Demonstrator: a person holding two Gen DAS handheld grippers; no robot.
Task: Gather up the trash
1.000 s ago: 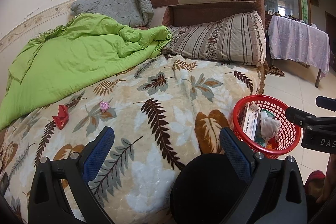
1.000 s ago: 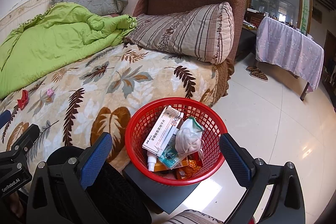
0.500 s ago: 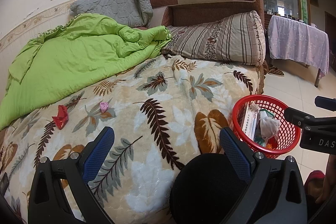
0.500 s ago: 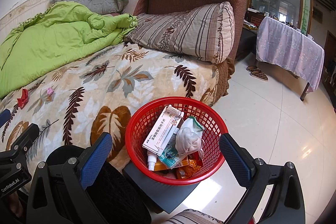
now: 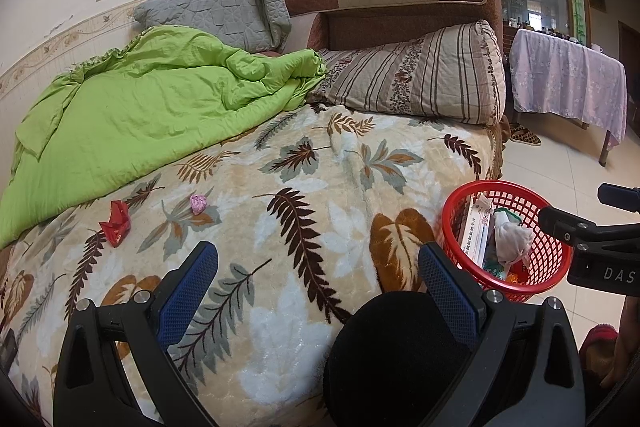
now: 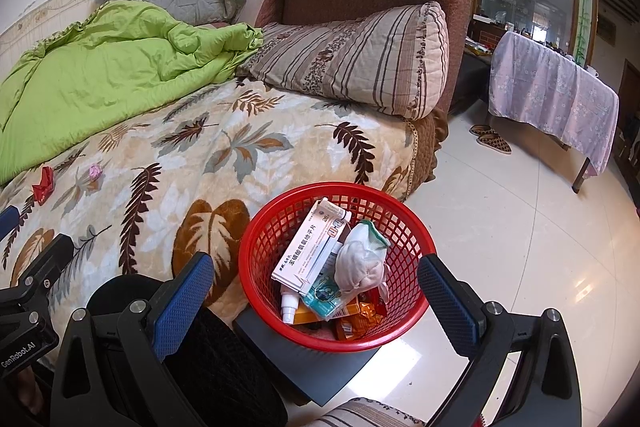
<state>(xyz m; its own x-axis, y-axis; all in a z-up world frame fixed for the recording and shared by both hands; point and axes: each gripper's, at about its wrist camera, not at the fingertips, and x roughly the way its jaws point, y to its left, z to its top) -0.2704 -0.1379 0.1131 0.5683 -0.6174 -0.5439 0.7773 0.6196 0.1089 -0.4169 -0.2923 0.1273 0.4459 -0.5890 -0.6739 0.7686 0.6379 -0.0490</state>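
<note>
The left claw [image 5: 318, 279] is hovering low over the leaf-patterned blanket [image 5: 304, 211] with its blue pads [image 5: 188, 291] spread wide and nothing between them. The right claw [image 6: 316, 293] is also standing spread and empty, framing the red mesh basket [image 6: 408, 231], which is sitting on a dark flat stand [image 6: 304, 363] just beside the bed edge. Inside the basket a white medicine box [image 6: 312, 247], a small white bottle [image 6: 289, 303], a crumpled whitish bag [image 6: 360, 259] and orange wrappers [image 6: 356, 319] are lying in a heap. Farther on the blanket, a red crumpled wrapper [image 5: 116, 223] and a small pink paper ball [image 5: 198, 203] are lying near each other (not touching), close to the green quilt [image 5: 140, 107]. Behind are leaning a striped pillow [image 5: 420, 75] and a grey pillow [image 5: 224, 13]. A table under a lilac cloth [image 6: 552, 95] is standing at the far right.
</note>
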